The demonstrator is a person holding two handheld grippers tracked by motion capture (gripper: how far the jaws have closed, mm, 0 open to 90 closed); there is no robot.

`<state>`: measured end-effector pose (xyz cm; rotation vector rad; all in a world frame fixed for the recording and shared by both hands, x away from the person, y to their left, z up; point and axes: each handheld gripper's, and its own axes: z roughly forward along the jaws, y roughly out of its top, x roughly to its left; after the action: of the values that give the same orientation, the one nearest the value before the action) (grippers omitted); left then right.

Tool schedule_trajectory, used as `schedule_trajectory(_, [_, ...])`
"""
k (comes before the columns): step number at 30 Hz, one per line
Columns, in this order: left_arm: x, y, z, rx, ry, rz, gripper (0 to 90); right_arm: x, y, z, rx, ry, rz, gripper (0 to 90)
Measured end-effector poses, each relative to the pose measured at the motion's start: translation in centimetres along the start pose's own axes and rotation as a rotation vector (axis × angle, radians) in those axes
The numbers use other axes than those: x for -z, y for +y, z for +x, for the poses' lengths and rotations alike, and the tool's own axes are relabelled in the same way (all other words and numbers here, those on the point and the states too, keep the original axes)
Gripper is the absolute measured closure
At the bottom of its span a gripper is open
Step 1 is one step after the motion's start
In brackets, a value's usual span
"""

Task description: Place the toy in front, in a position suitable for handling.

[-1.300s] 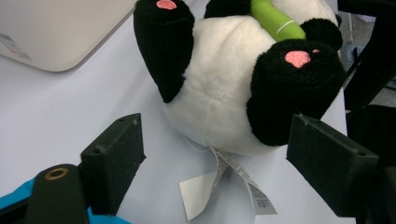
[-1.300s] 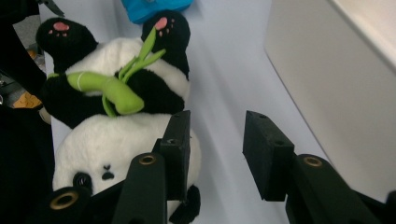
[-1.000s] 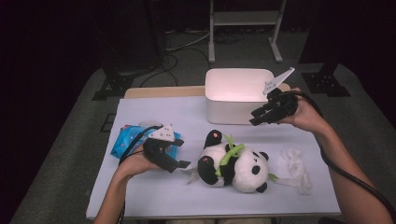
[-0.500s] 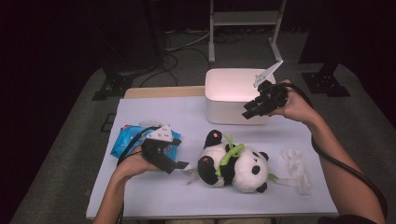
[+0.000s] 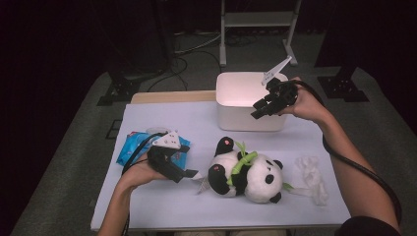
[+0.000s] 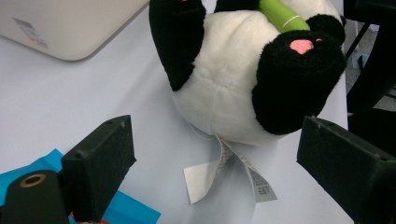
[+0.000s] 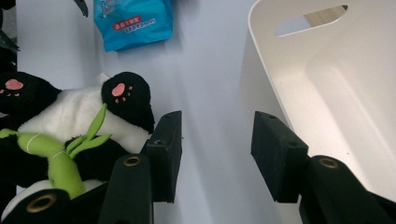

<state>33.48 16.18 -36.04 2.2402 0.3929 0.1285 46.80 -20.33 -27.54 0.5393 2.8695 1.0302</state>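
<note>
White tabletop (image 5: 162, 206), panda (image 5: 246, 172) lying lengthwise, head right, feet twd left gripper (image 5: 193, 175)

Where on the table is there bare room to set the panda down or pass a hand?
Bare cloth lies between the blue packet and the white bin, and along the near edge below the plush panda. It is crowded right of the panda, by the crumpled tissue.

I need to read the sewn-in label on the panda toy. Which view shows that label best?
The left gripper view: the label hangs from the panda toy right between the open jaws, both white tabs plain, print too small to read. The high view shows it as a small pale flap. The right gripper view shows the panda's paws and bamboo instead.
</note>
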Motion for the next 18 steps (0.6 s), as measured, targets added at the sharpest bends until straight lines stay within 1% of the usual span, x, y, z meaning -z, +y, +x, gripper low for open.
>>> schedule_trajectory(3, [0.0, 0.0, 0.0, -0.001, 0.001, -0.001, 10.4, -0.1, 0.3, -0.1, 0.005, -0.005, 0.007, 52.1])
schedule_trajectory(4, [0.0, 0.0, 0.0, -0.002, -0.002, 0.002, 10.4, -0.1, 0.5, -0.2, 0.007, -0.008, 0.017, 51.9])
schedule_trajectory(8, [0.1, 0.0, 0.0, 0.0, -0.009, 0.004, 10.4, -0.1, 0.8, -0.6, 0.005, -0.01, 0.015, 51.9])
schedule_trajectory(11, [0.1, 0.0, 0.0, -0.003, -0.005, 0.002, 10.2, -0.1, 0.9, -0.7, 0.003, -0.013, 0.017, 51.9])
schedule_trajectory(12, [0.2, 0.1, -0.1, 0.002, -0.009, -0.007, 10.2, -0.2, 0.9, -0.8, -0.001, -0.013, 0.019, 51.7])
schedule_trajectory(15, [0.2, 0.1, -0.1, -0.001, -0.014, -0.006, 10.1, -0.2, 0.9, -0.9, 0.0, -0.013, 0.016, 51.7])
schedule_trajectory(18, [0.0, 0.0, -0.2, -0.002, -0.016, 0.002, 10.2, -0.3, 1.0, -1.1, 0.003, -0.023, 0.024, 51.7])
